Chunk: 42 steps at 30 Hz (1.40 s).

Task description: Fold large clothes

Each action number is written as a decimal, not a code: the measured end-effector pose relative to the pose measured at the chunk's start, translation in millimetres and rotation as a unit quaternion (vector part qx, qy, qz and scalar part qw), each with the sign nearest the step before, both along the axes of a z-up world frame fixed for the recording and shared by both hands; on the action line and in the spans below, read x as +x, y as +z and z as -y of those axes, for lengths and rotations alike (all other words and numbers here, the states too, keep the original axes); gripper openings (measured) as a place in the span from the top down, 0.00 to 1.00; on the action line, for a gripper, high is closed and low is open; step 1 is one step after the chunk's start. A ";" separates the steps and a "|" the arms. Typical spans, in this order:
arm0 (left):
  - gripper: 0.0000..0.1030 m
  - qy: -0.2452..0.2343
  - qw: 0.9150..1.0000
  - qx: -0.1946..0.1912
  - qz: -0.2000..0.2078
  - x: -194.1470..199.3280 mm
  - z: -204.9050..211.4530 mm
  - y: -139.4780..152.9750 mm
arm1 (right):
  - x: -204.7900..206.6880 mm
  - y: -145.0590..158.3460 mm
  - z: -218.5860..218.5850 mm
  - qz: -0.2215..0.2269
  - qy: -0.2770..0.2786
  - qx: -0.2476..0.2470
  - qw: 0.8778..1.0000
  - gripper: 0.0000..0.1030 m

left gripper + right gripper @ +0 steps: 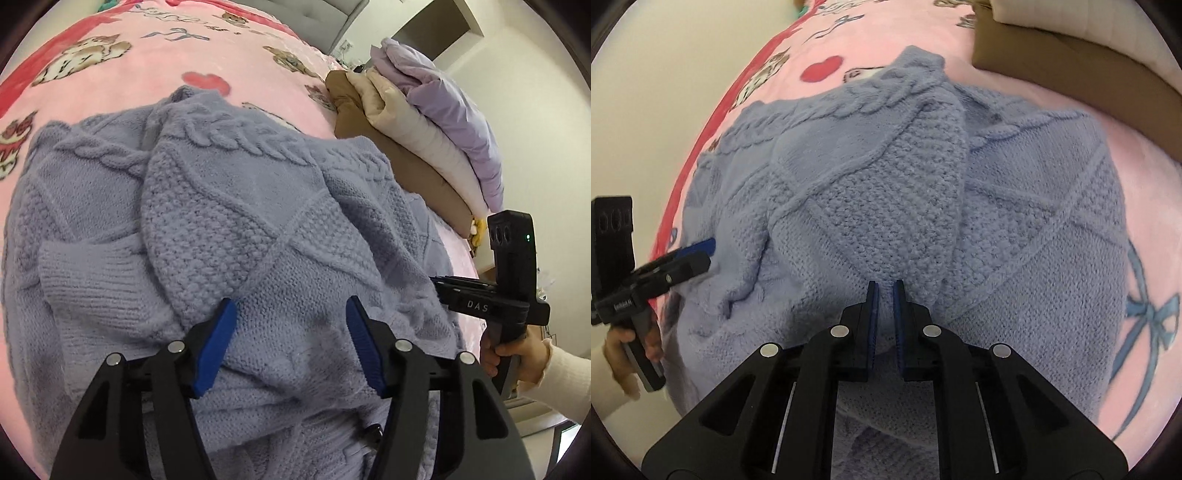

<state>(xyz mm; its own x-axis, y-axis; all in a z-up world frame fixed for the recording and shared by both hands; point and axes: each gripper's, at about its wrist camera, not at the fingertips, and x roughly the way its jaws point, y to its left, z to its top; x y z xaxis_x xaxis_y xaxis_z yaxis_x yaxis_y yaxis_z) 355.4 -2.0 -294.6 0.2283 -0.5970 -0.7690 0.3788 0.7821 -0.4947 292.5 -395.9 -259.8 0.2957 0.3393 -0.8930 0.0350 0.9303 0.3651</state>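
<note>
A lavender-blue cable-knit sweater (229, 206) lies rumpled on a pink printed blanket (155, 62), with one part folded over its middle (897, 192). My left gripper (290, 332) stands over the near hem. Its blue pads (218, 343) are spread apart with a hump of knit between them, and I see no firm pinch. In the right wrist view the left gripper (709, 245) reaches onto the sweater's left edge. My right gripper (885, 291) has its pads nearly together on the knit where the folded part ends. In the left wrist view it (437, 282) sits at the sweater's right edge.
Folded padded garments in brown, cream and lilac (424, 122) are stacked on the bed beyond the sweater's right side (1071, 55). A hand in a cream sleeve (517, 354) holds the right gripper. A grey headboard (332, 22) and pale walls stand behind.
</note>
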 end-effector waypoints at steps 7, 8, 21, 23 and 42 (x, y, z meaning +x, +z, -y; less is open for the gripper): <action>0.21 -0.016 1.000 0.024 0.006 -5.6 16.0 8.8 | -3.2 9.6 10.2 -0.013 -0.034 0.038 0.999 0.80; 0.18 -0.016 0.999 0.026 0.007 -7.5 17.0 9.7 | -4.0 12.7 8.6 -0.009 -0.033 0.037 0.999 0.73; 0.07 0.039 0.999 0.030 0.014 -38.7 -22.7 34.1 | -73.7 67.8 15.3 0.043 -0.067 -0.040 0.996 0.19; 0.07 0.039 0.998 0.047 0.029 -53.3 -36.2 39.3 | -105.3 67.9 16.8 0.031 -0.067 -0.069 0.995 0.14; 0.06 0.119 0.986 0.112 -0.029 -249.9 -175.6 5.2 | -298.9 48.4 17.8 0.058 -0.102 -0.162 0.980 0.14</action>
<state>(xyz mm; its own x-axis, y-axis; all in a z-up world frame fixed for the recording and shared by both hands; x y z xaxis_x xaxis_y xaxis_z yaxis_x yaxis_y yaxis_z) 105.5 173.6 -289.4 0.2929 -0.3446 -0.8919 0.1470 0.9380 -0.3141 -6.4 -413.7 -211.4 0.4332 -0.0323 -0.9007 0.2076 0.9761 0.0648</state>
